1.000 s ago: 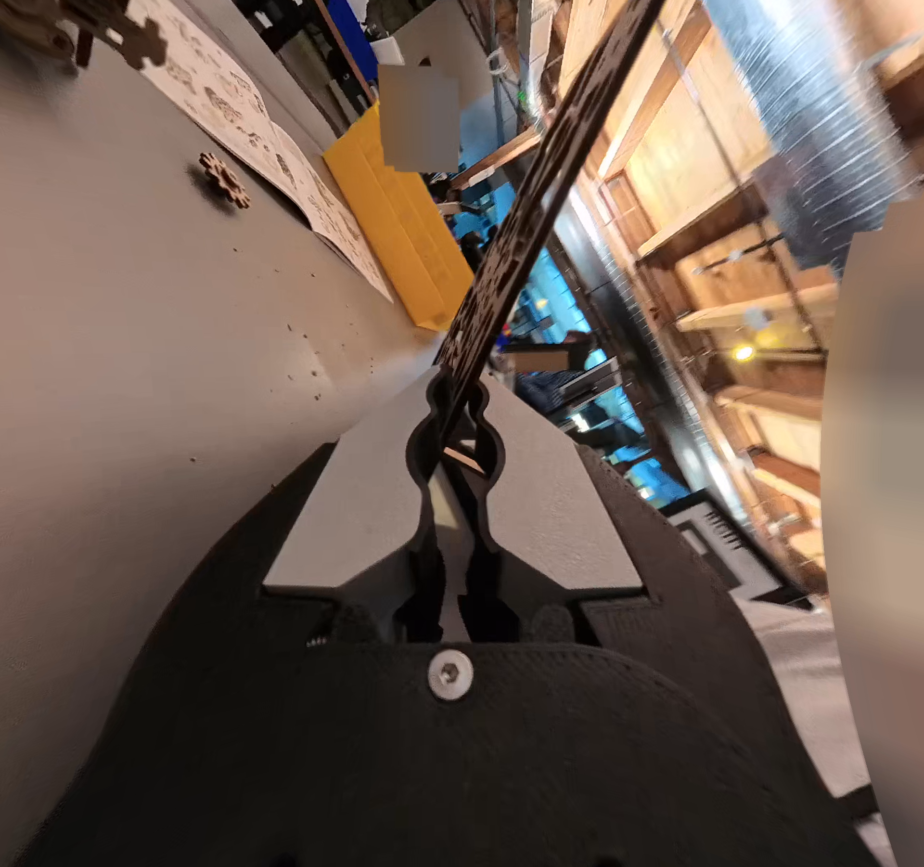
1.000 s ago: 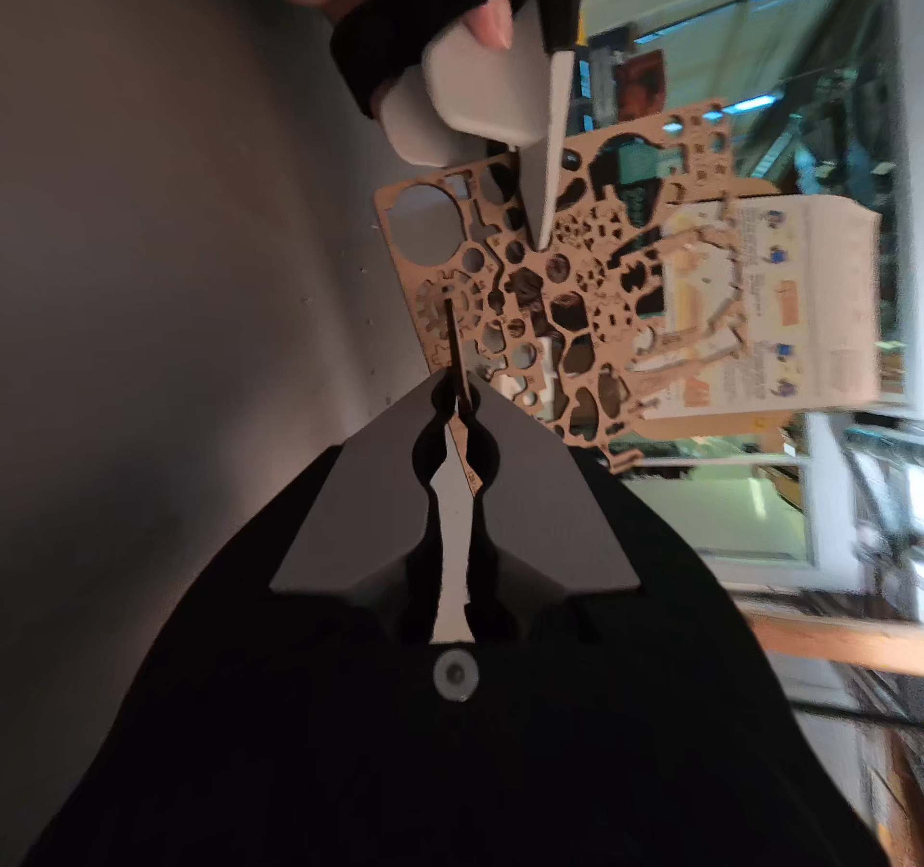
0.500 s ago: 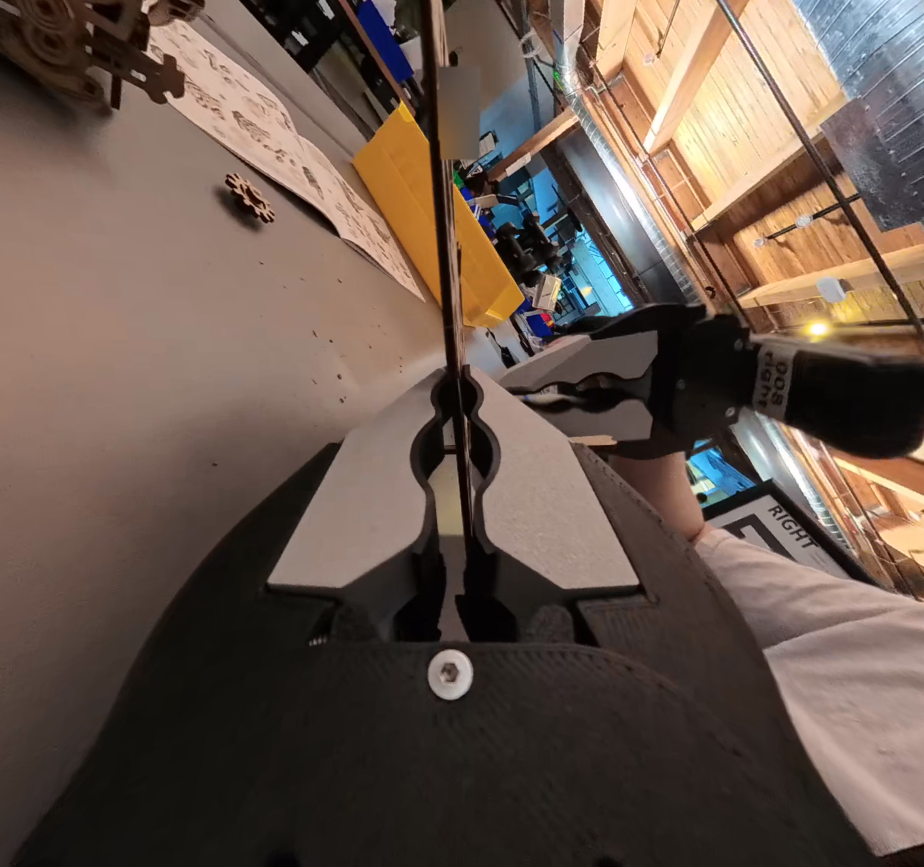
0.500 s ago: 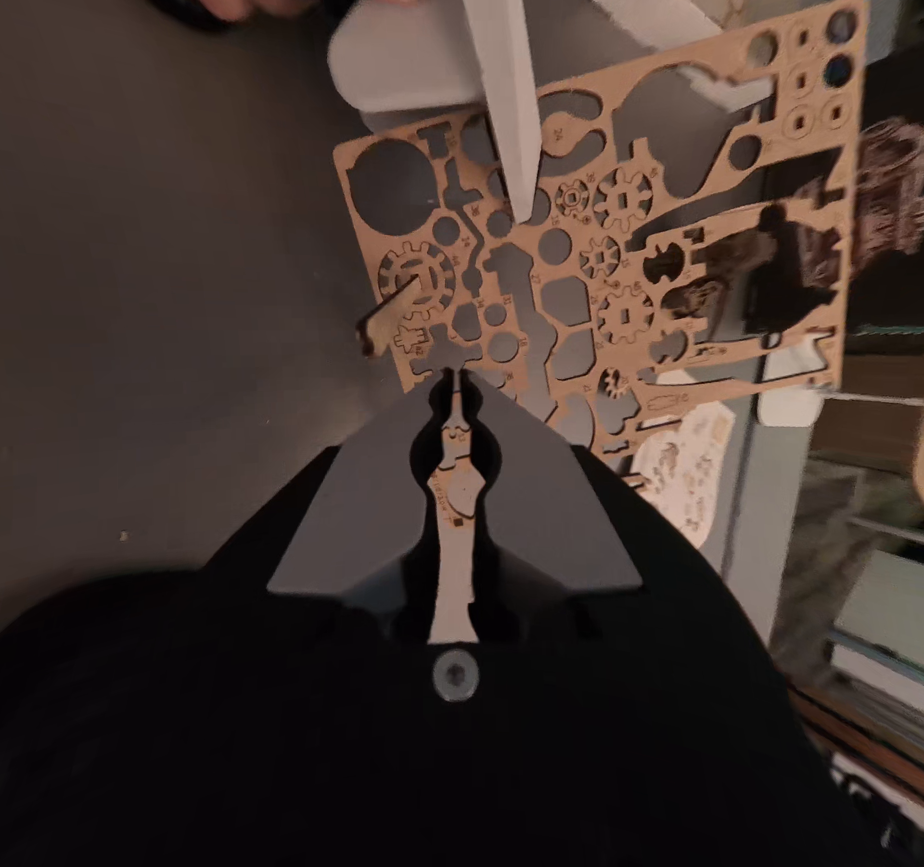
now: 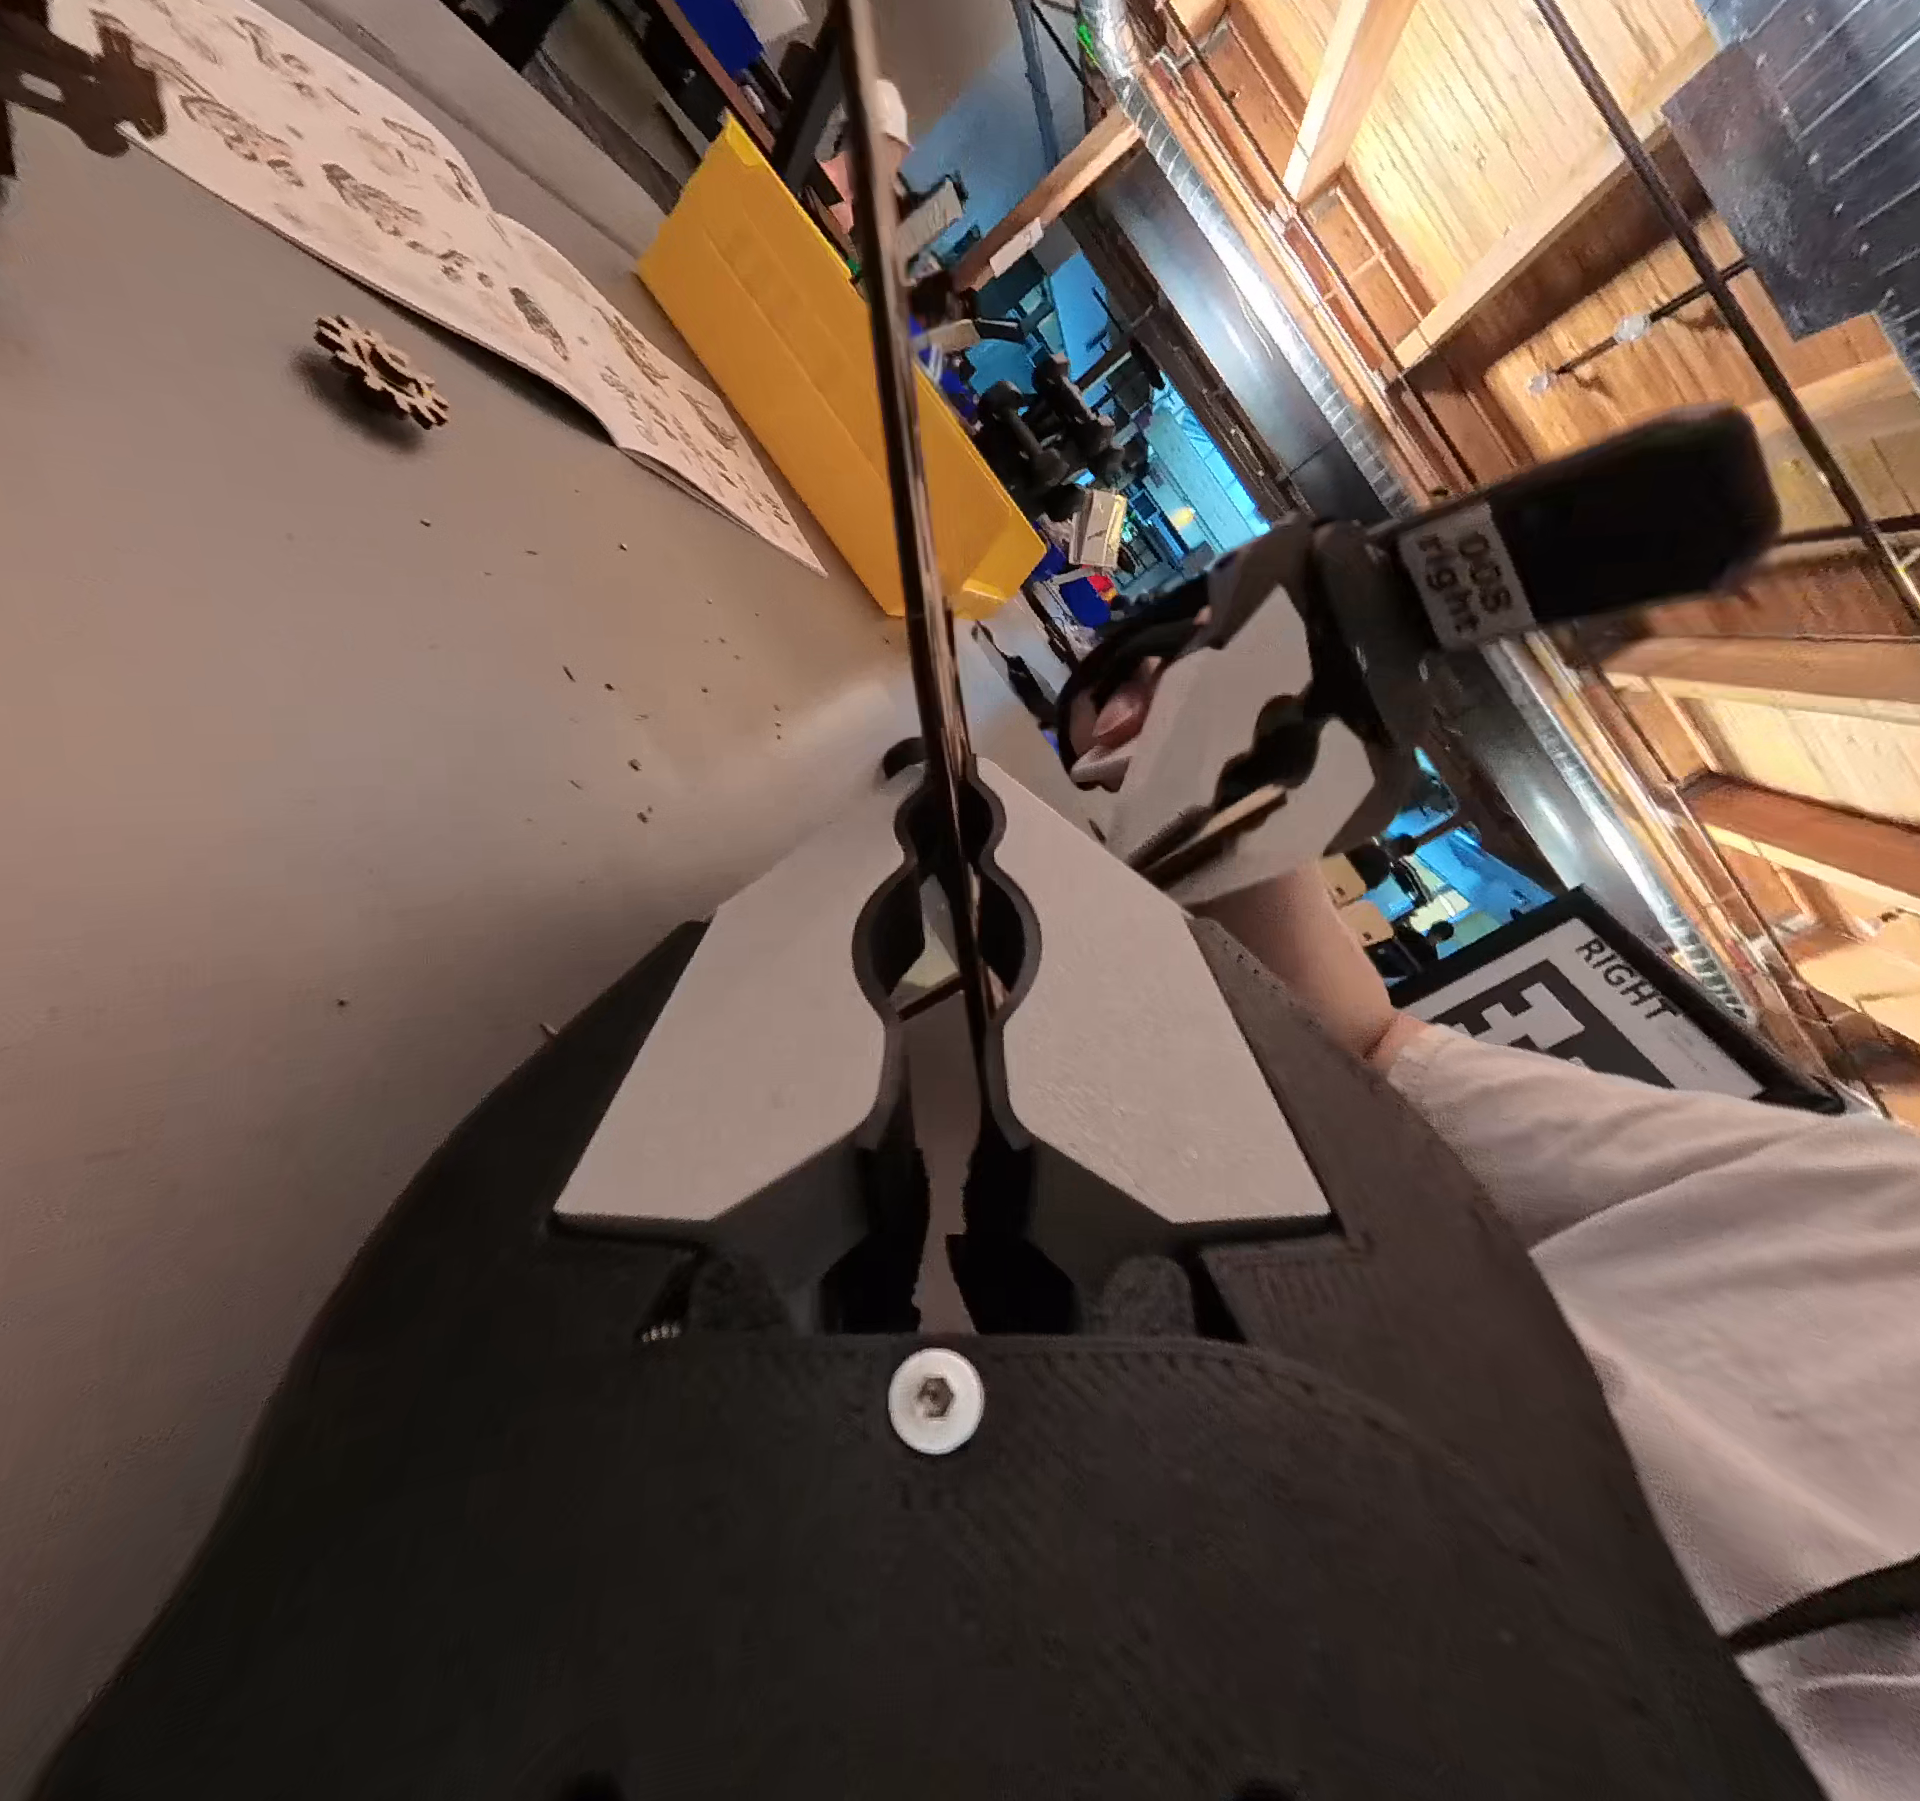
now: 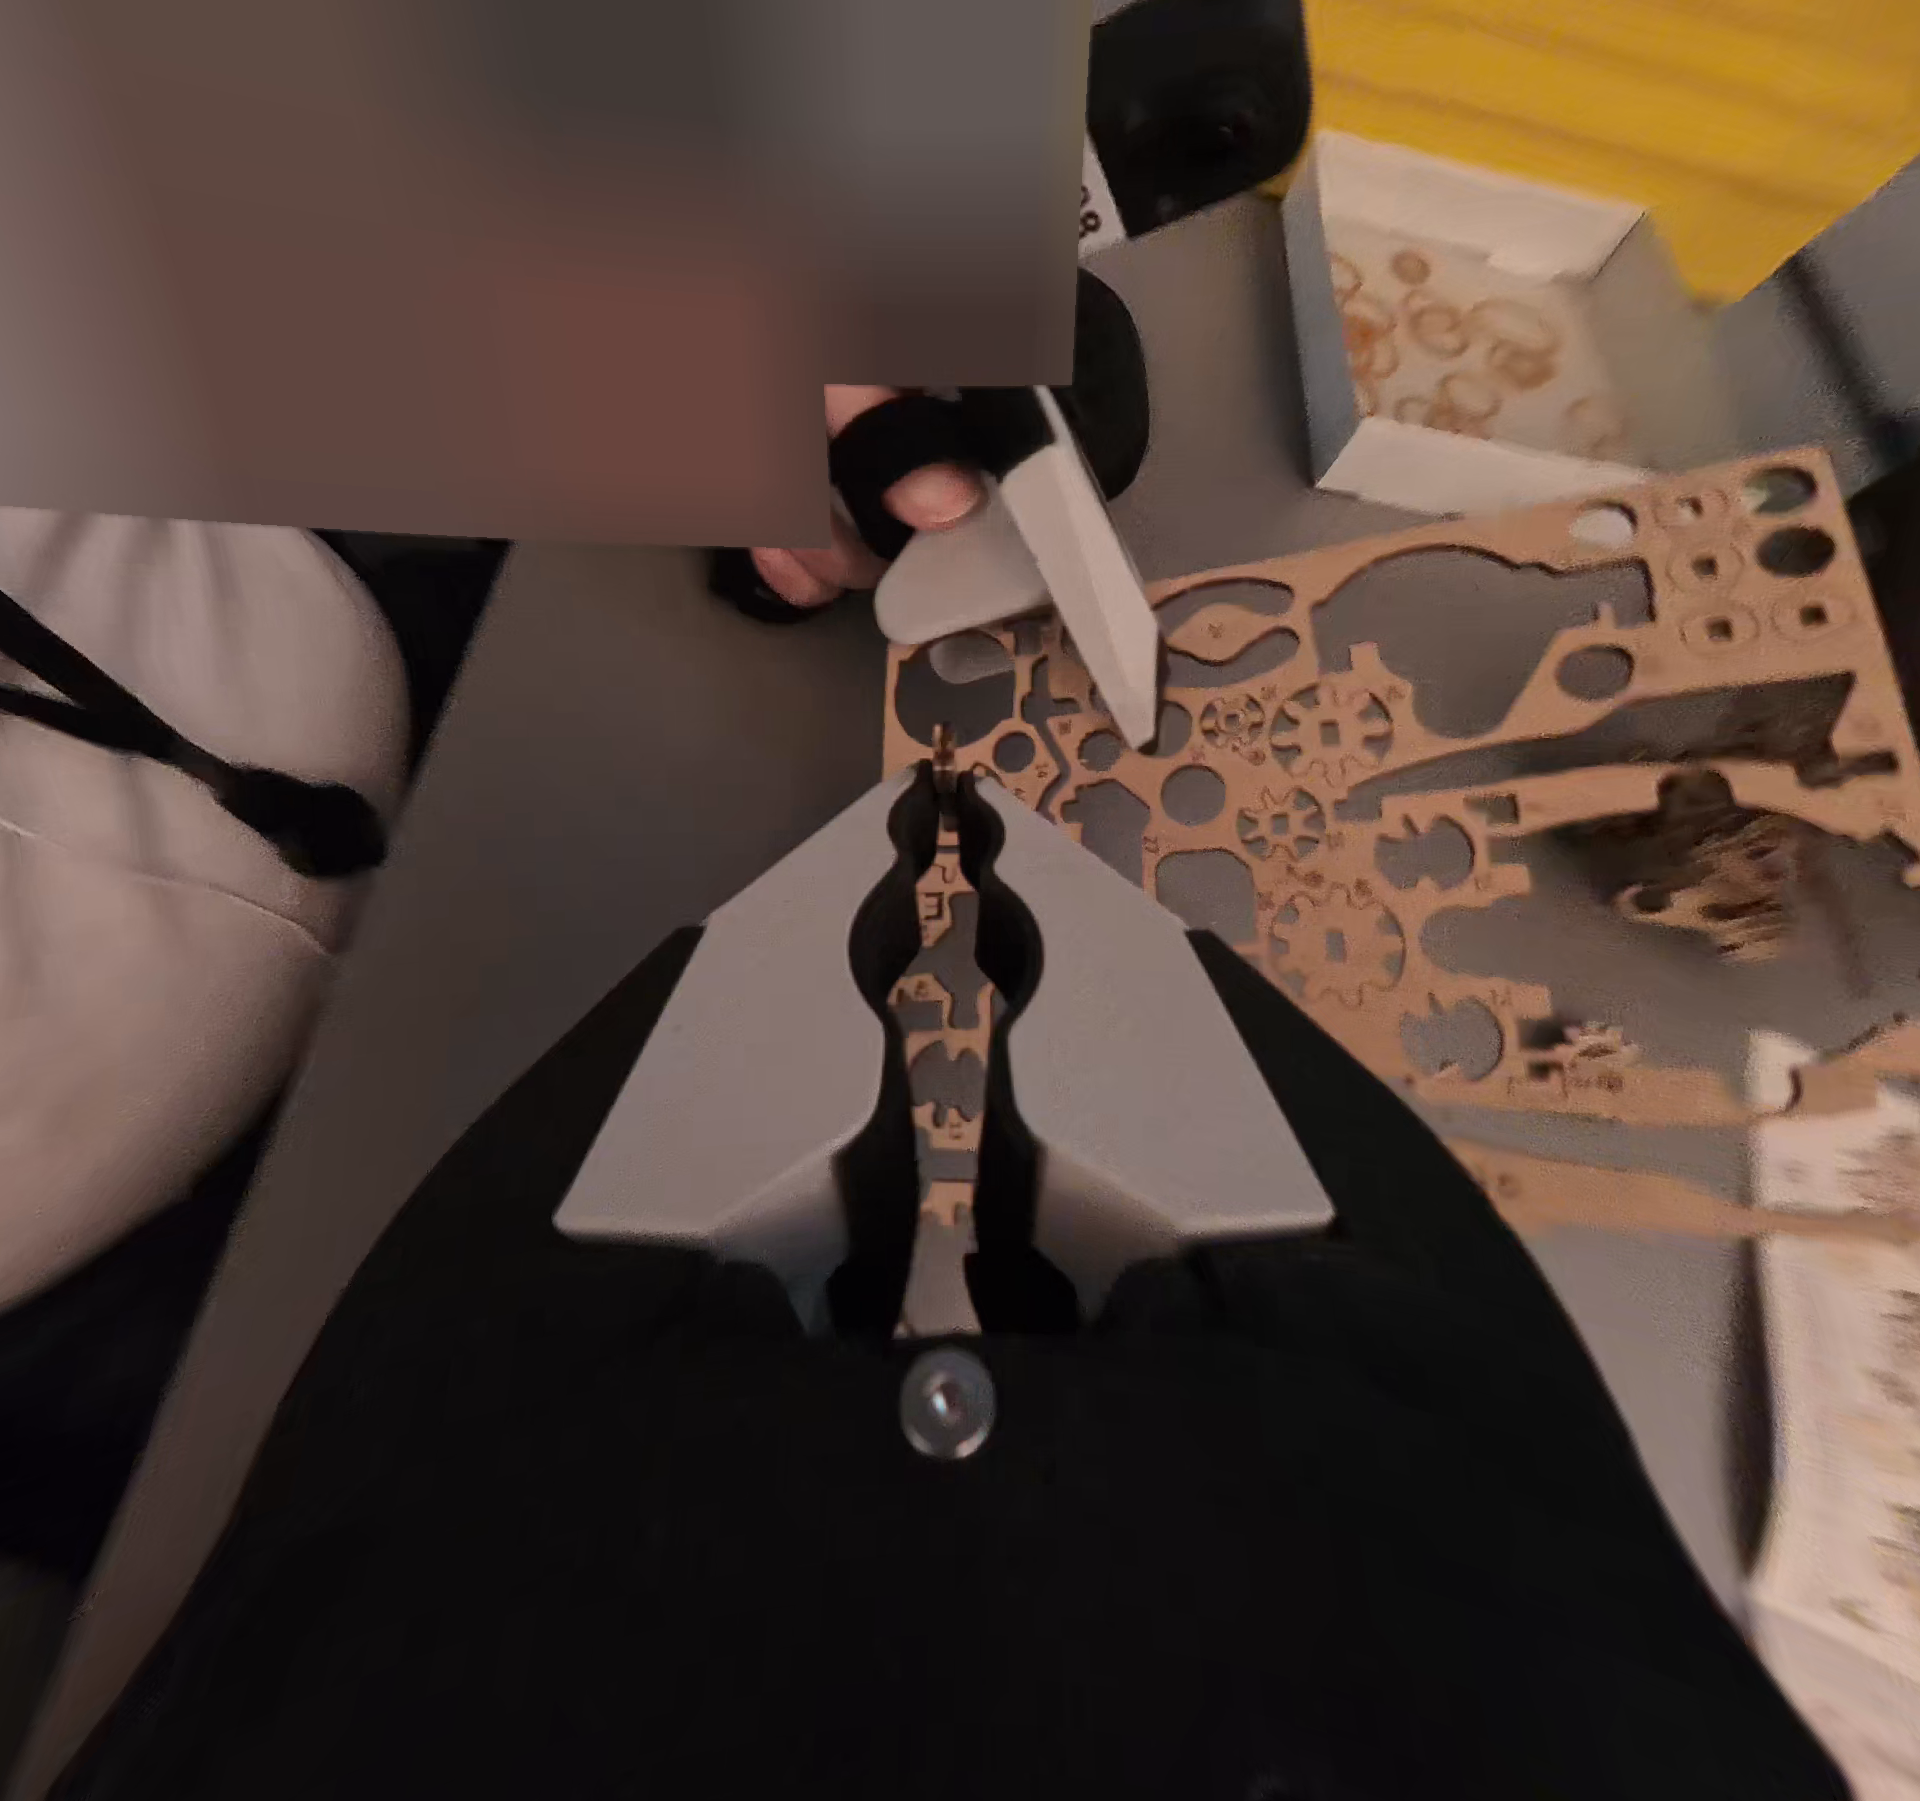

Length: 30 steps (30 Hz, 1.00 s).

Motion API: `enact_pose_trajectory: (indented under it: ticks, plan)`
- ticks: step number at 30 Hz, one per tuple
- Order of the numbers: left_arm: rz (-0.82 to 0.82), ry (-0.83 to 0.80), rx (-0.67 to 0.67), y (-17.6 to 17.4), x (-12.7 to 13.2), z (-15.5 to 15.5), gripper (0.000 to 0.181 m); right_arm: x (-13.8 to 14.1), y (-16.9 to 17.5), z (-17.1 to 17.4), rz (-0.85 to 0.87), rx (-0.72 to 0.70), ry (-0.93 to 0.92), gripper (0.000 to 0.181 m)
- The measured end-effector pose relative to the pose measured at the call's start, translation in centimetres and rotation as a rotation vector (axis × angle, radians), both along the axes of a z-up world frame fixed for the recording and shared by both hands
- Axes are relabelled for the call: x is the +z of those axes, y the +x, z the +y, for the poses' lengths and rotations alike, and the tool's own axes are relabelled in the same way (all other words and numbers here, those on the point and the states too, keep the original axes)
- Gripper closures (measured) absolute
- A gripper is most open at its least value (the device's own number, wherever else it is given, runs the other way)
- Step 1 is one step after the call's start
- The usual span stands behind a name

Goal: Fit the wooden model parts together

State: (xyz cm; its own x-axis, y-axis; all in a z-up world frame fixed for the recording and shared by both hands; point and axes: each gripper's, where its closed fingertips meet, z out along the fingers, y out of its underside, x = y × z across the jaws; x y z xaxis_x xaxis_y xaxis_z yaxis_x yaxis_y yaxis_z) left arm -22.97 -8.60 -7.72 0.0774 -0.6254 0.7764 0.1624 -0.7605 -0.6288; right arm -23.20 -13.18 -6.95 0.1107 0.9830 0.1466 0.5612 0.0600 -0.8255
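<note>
Left gripper [image 5: 940, 816] jaws clamped on thin tan laser-cut wooden parts sheet [image 6: 1455, 816], seen edge-on in its own view as a dark line [image 5: 894, 401] running far. Sheet held up off grey tabletop [image 5: 364, 712]. Right gripper [image 6: 943, 775] jaws pinched on small flat wooden piece [image 6: 943, 749], tip poking out past fingertips, just beside sheet's near-left corner. Loose wooden gear [image 5: 379, 385] lies on table, near open instruction booklet [image 5: 416, 193]. Yellow plastic bin [image 5: 831, 380] farther right. White box [image 6: 1455, 328] beyond sheet.
</note>
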Motion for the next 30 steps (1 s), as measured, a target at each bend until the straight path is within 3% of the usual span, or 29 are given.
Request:
enact_pose_trajectory:
  ticks: [5,7,10,16,21,23,26,30]
  plan:
    - [0.015,0.011,0.022,-0.1,-0.1,0.4,0.18,0.1,0.5,1.1,0.05,-0.011,-0.362,0.18]
    - [0.02,-0.003,0.048,-0.2,-0.3,0.8,0.18,0.0,0.4,1.4,0.047,-0.026,-0.354,0.179]
    - [0.001,-0.037,0.068,-0.5,-0.3,1.3,0.181,-0.2,0.1,1.4,-0.004,-0.06,-0.126,0.18]
    - [-0.017,-0.084,0.128,-1.0,-0.5,2.3,0.181,-1.7,-1.1,0.3,-0.172,-0.137,0.593,0.18]
    - [-0.031,-0.094,0.123,-1.2,-0.4,2.3,0.181,-2.8,-1.4,0.6,-0.298,-0.167,0.861,0.18]
    - [-0.034,-0.054,0.089,-0.9,0.0,1.7,0.181,-2.2,-1.5,0.7,-0.214,-0.151,0.694,0.18]
    - [-0.054,-0.018,0.04,-0.4,0.5,0.7,0.181,-1.9,-0.9,1.0,-0.092,-0.085,0.201,0.18]
    - [-0.018,0.011,0.033,-0.2,0.3,0.5,0.181,-1.6,-0.3,0.9,-0.035,0.036,-0.118,0.18]
